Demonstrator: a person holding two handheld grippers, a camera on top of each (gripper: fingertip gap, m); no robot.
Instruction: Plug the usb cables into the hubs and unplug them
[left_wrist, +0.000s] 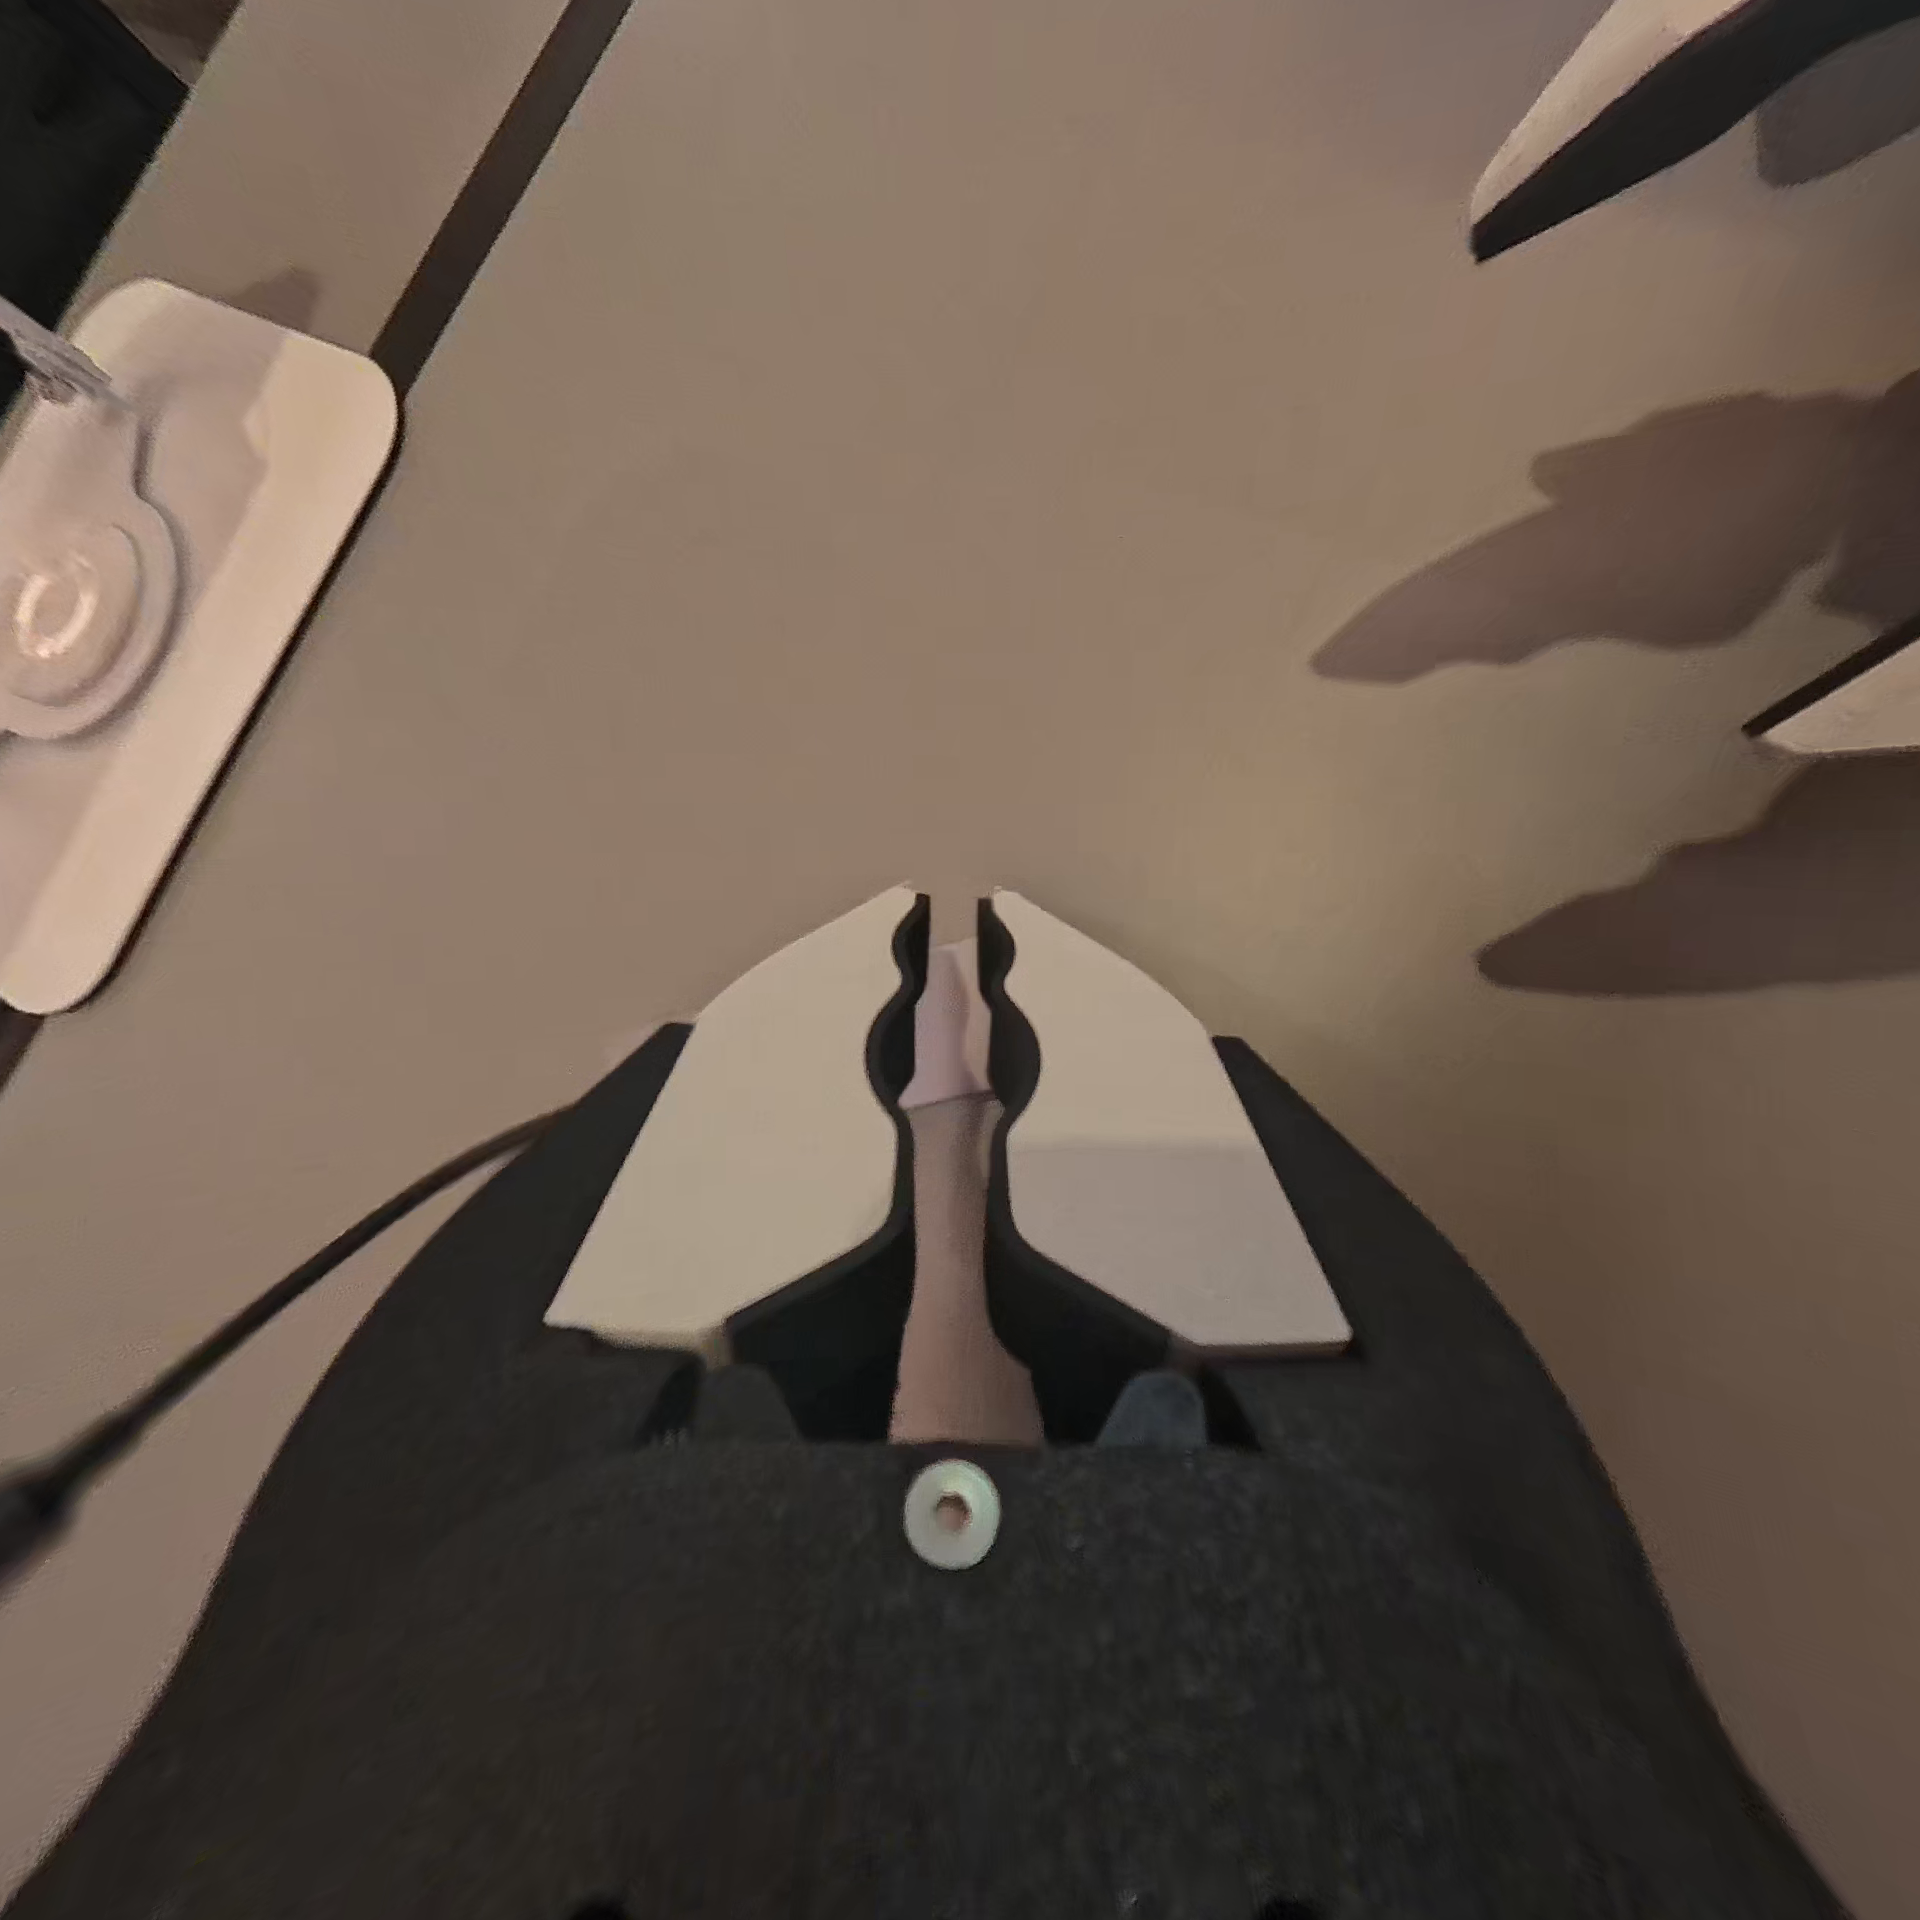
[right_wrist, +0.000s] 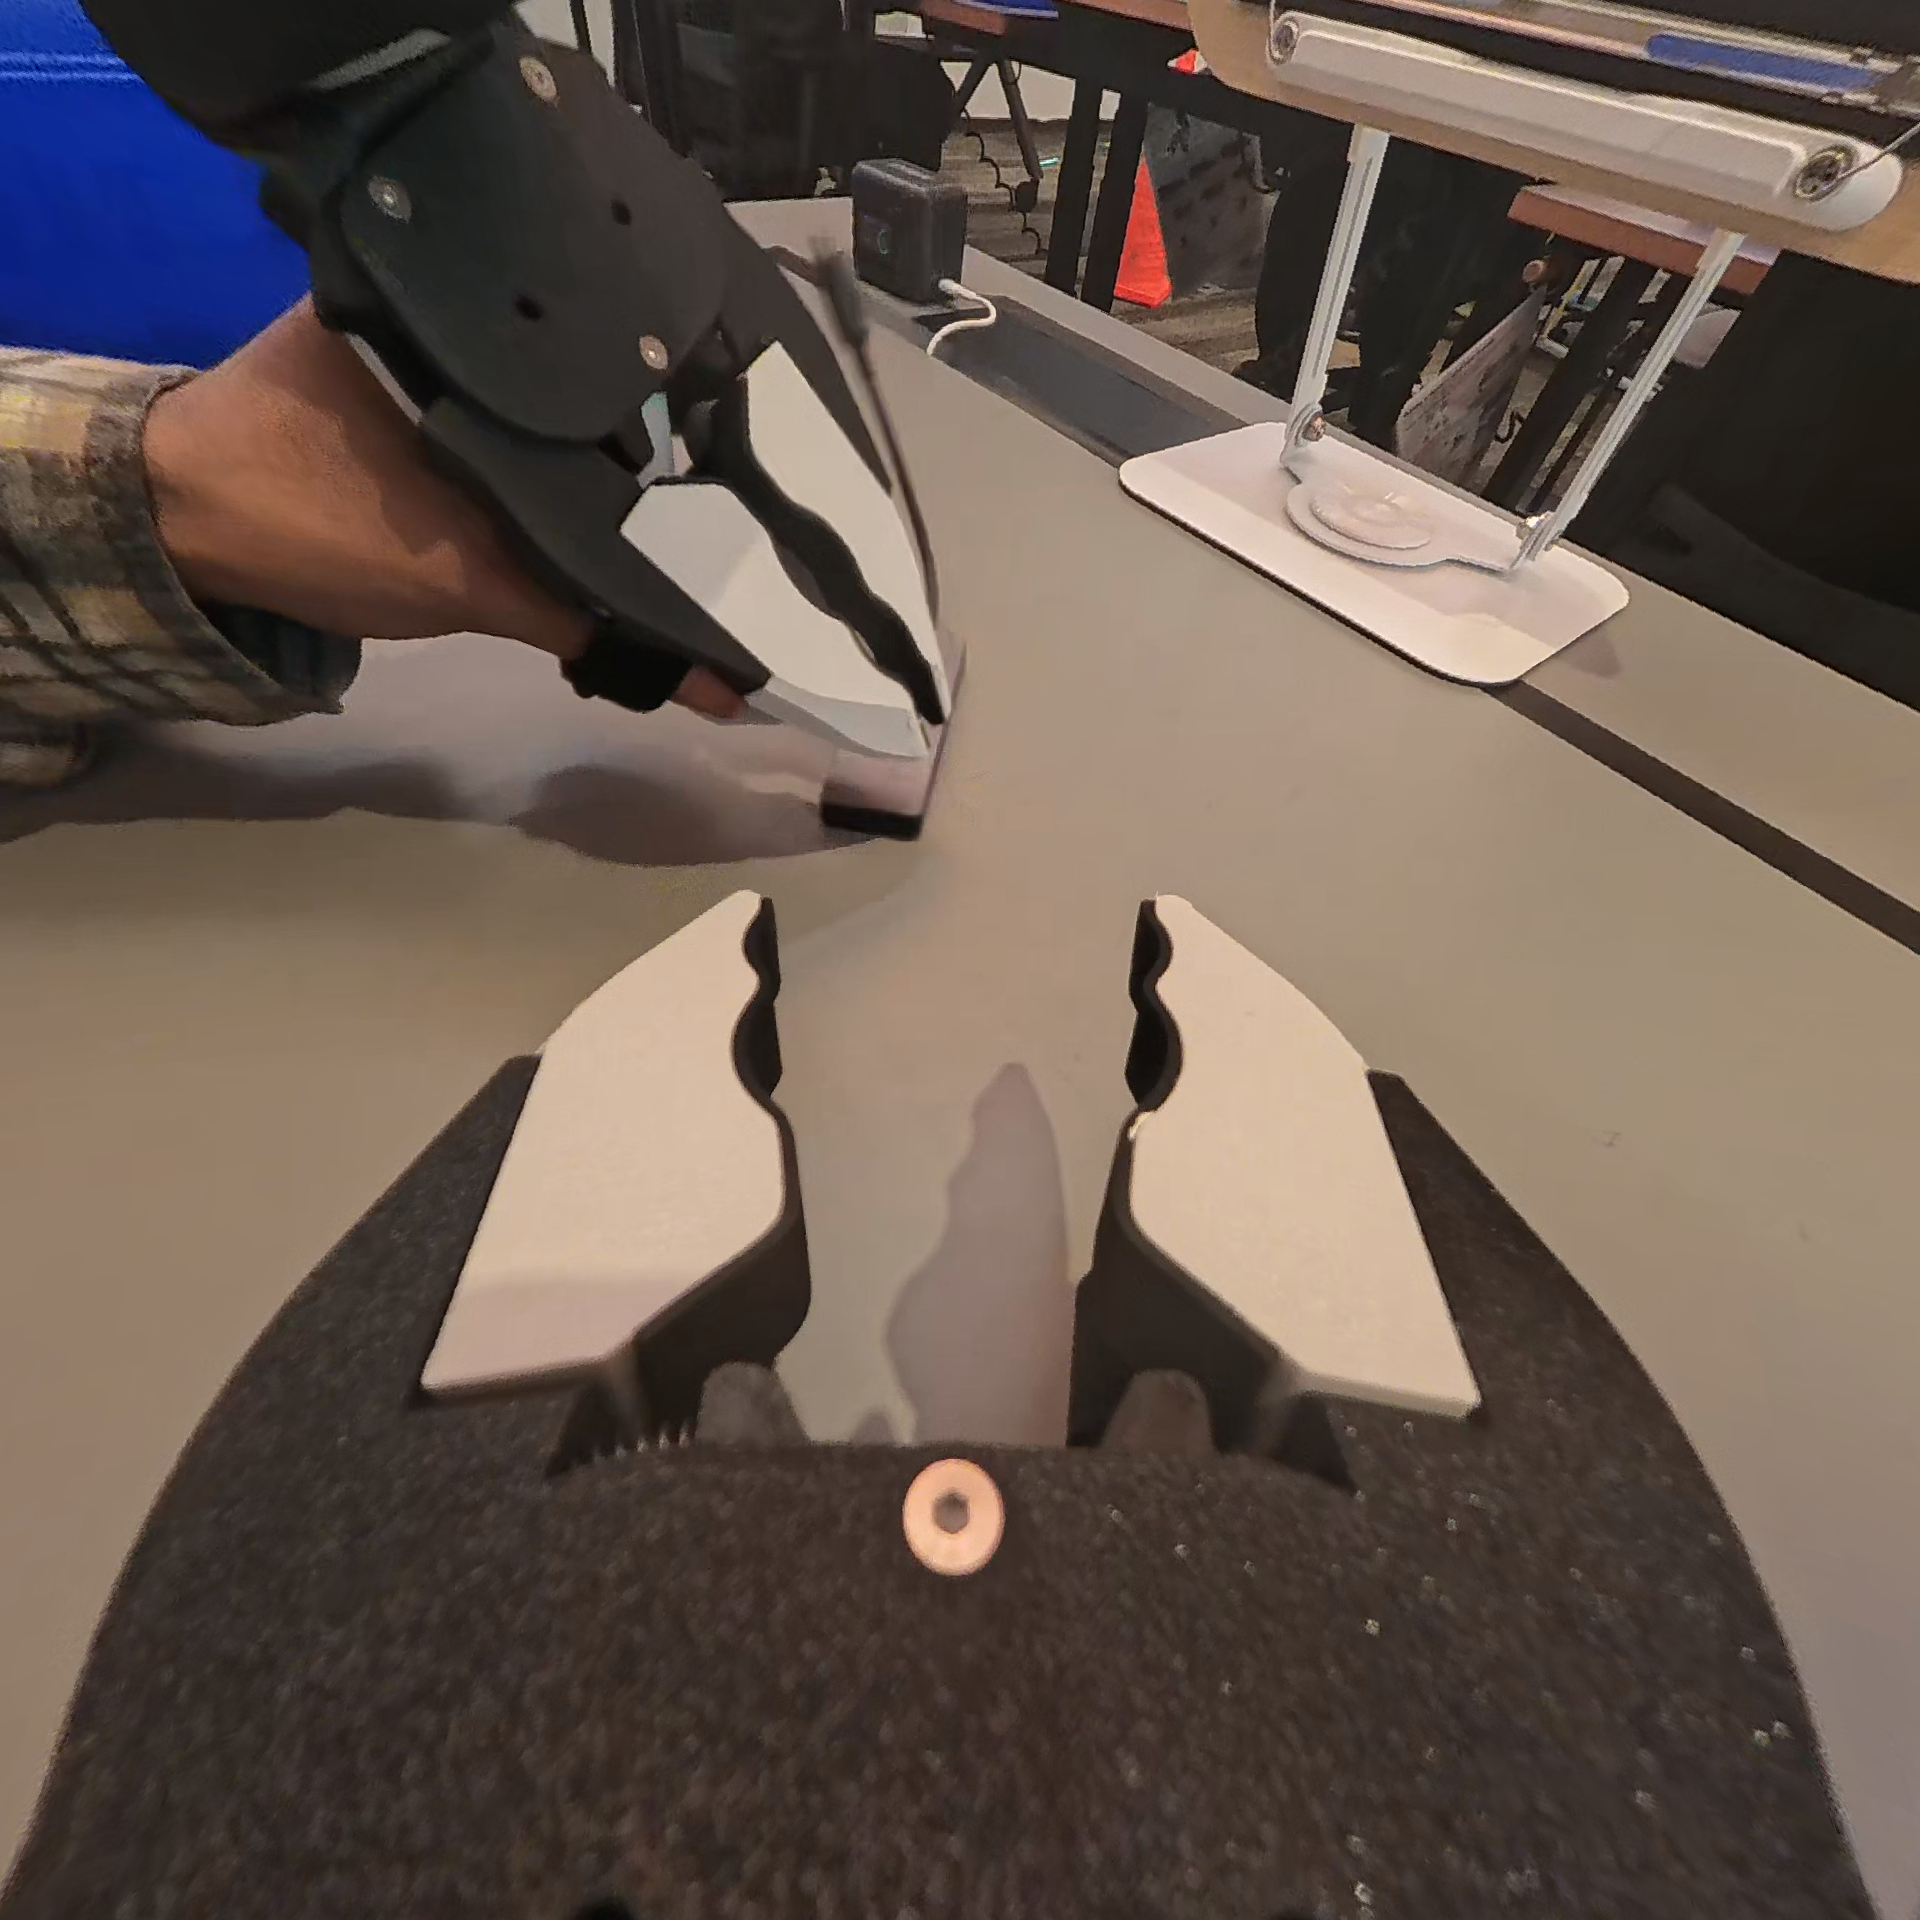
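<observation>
Grey table (right_wrist: 1351, 883); left claw (left_wrist: 954, 904) clamps pale hub (left_wrist: 945, 1029), mostly hidden; right claw (right_wrist: 954, 920) wide, empty.

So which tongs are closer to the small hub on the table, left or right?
Left. The left tongs are shut on the small hub at its top, pressing it against the table. The right tongs are open, apart from it, holding nothing.

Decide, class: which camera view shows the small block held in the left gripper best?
The right wrist view: the block, pale on top and dark at its base, shows side-on beneath the left gripper, touching the table. The left wrist view shows only a pale sliver between the nearly closed fingers.
</observation>
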